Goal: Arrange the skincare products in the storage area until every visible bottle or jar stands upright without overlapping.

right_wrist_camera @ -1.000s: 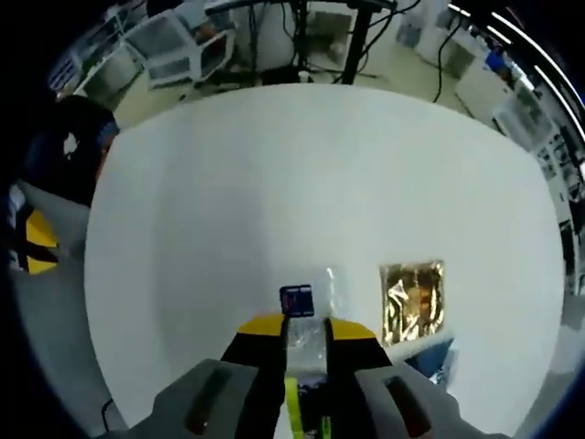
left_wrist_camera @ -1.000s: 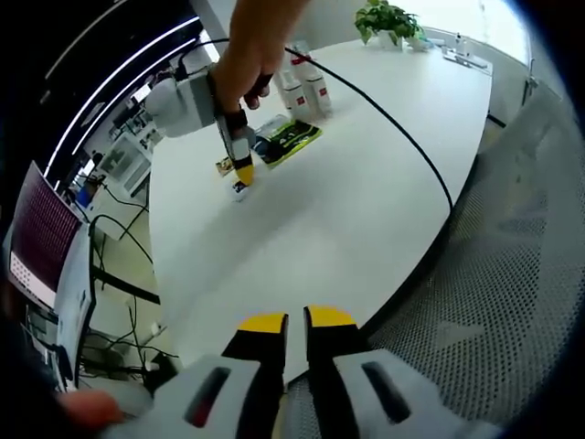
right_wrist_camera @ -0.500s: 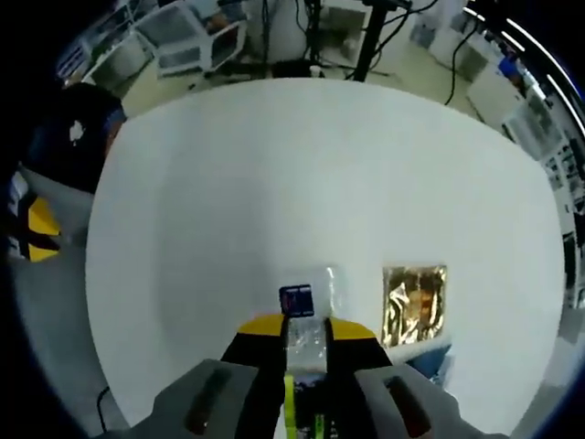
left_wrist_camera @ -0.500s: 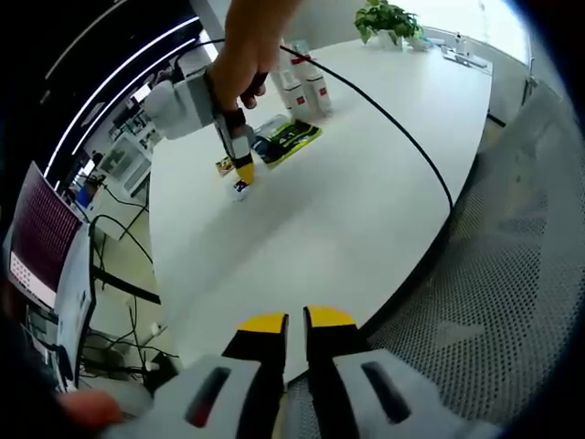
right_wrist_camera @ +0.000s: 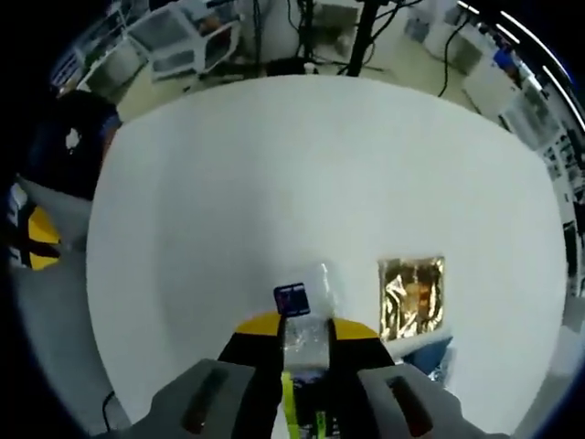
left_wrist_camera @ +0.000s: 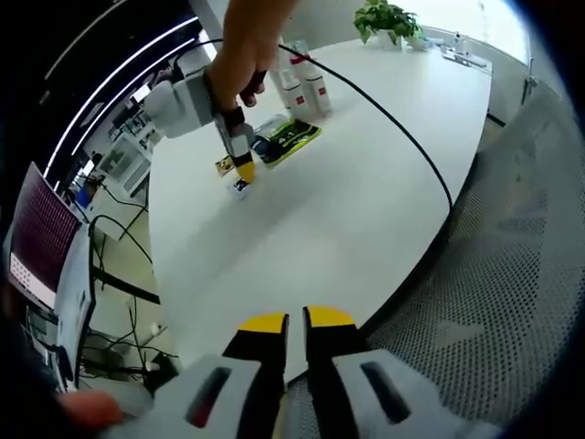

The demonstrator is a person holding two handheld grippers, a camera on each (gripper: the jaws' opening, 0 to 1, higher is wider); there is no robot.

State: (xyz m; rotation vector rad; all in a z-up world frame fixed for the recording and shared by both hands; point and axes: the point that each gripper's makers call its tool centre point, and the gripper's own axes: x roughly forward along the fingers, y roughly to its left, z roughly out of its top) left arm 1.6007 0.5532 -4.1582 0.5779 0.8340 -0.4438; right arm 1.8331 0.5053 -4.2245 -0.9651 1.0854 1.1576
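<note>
A small clear bottle [right_wrist_camera: 306, 322] with a dark blue label [right_wrist_camera: 292, 298] sits between the jaws of my right gripper [right_wrist_camera: 306, 329], which is shut on it just above the white table [right_wrist_camera: 274, 183]. In the left gripper view a hand holds that right gripper [left_wrist_camera: 243, 174] over the table's far left, with the small bottle [left_wrist_camera: 239, 187] at its tip. Two white bottles with red caps [left_wrist_camera: 303, 87] stand upright further back. My left gripper [left_wrist_camera: 285, 322] hangs off the table's near edge, jaws together, with nothing in it.
A gold foil sachet [right_wrist_camera: 411, 294] lies right of the small bottle, and a green-and-black packet [left_wrist_camera: 287, 139] lies near the white bottles. A black cable [left_wrist_camera: 402, 137] runs across the table. A potted plant [left_wrist_camera: 388, 18] stands at the far end. Mesh flooring [left_wrist_camera: 512, 274] borders the table.
The right gripper has shifted slightly with the small bottle still in it. My left gripper has stayed where it was.
</note>
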